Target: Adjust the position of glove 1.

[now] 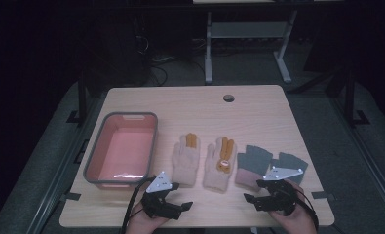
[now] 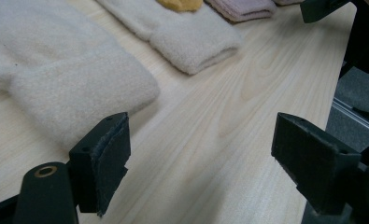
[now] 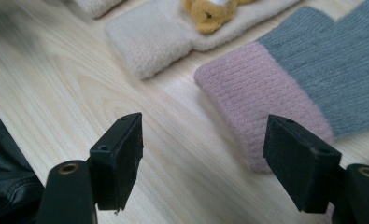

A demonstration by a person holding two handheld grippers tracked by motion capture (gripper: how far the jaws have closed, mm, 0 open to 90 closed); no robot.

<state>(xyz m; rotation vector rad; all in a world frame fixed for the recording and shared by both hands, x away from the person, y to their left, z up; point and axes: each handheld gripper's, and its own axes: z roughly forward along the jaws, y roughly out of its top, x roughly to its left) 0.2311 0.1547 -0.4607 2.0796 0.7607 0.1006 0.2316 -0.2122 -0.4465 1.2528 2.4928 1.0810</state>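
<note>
Pale wood is the material of the surface [image 1: 258,107], on which everything is laid out in one row along the near half. Toward the left edge a pink basin with a grey rim [image 1: 93,151] is placed, open side up and with nothing seen inside; it is probably put there to receive the gloves.

Near the near edge, just beside the near right corner of the basin, the left hand-held gripper [image 1: 180,207] is held low, its jaws standing wide apart with nothing between them. In the left gripper view the cuff of the left cream glove [image 2: 74,88] lies just ahead of the jaws but apart from them.

In the middle of the row the left cream glove [image 1: 186,158] and the right cream glove [image 1: 220,161] are laid flat side by side, cuffs toward the near edge, so that a cuff can be taken first.

Toward the right edge the two grey gloves with pink cuffs [image 1: 258,163] are laid, also flat. The right hand-held gripper [image 1: 251,200] is held over the near right part of the surface, open and holding nothing; one pink cuff [image 3: 257,102] lies close to its jaws, seemingly untouched.
</note>
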